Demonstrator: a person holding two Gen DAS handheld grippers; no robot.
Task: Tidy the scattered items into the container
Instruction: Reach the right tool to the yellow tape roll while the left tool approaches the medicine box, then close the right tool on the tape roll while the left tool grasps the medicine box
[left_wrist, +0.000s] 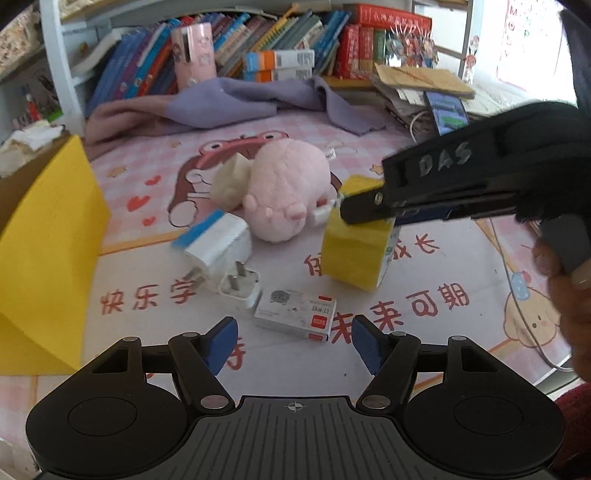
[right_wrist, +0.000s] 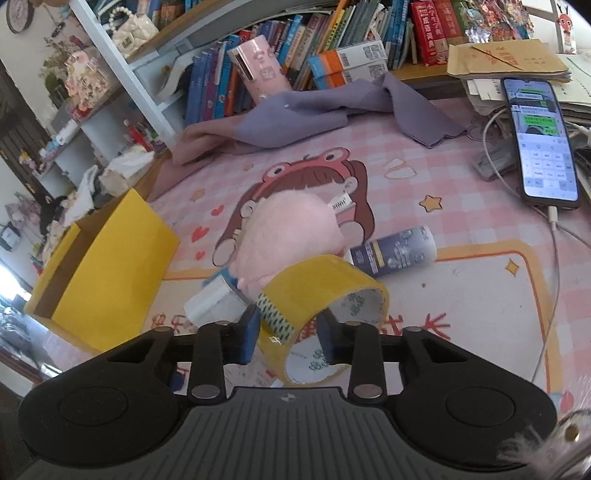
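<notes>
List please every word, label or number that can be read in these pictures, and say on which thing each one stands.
"DAS": handwritten on the right gripper, which is shut on the yellow tape roll.
"快乐学": red print on the pink desk mat.
"未来可期": also on the desk mat.
Small staple box: print too small to read.
Phone screen, book spines, dark tube label: too blurred to read.

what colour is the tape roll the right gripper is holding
Yellow tape roll, white inner core; clearest in the right wrist view.
</notes>
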